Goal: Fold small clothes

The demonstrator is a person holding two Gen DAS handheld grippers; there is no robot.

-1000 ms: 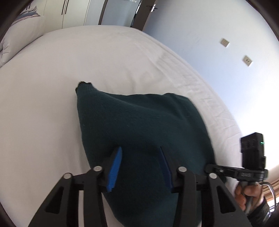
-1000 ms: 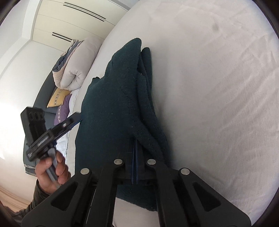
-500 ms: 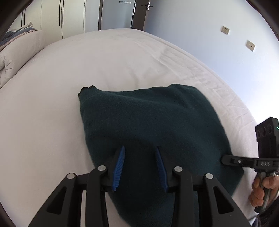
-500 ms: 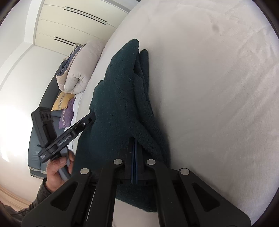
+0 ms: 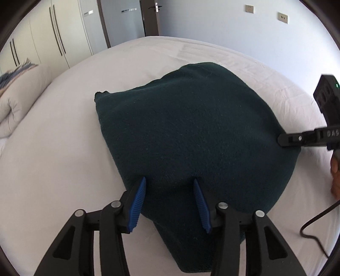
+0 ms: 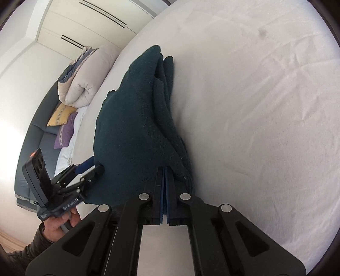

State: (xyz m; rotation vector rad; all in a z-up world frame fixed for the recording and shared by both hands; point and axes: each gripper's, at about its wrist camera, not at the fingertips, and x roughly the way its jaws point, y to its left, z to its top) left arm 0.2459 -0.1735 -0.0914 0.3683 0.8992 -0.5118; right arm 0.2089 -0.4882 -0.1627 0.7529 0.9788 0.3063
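A dark green knitted sweater (image 5: pixel 191 131) lies folded on the white bed (image 5: pixel 53 169). My left gripper (image 5: pixel 170 182) is open, its blue pads (image 5: pixel 138 197) above the sweater's near edge, holding nothing. My right gripper (image 6: pixel 165 169) is shut on the sweater's edge (image 6: pixel 136 131), where several layers are stacked. In the left wrist view the right gripper (image 5: pixel 282 141) pinches the sweater's right side. In the right wrist view the left gripper (image 6: pixel 93 167) is at the sweater's left edge.
A rolled beige duvet (image 6: pixel 89 76) and yellow and purple cushions (image 6: pixel 61 125) lie at the head of the bed. White wardrobes (image 5: pixel 53 38) and a dark door (image 5: pixel 150 19) stand beyond the bed. A black cable (image 5: pixel 316 225) runs over the sheet at the right.
The left gripper has pulled back and tilted up, so more of the sweater and room shows. The right gripper stays shut on the sweater's edge, and the sweater lies flatter.
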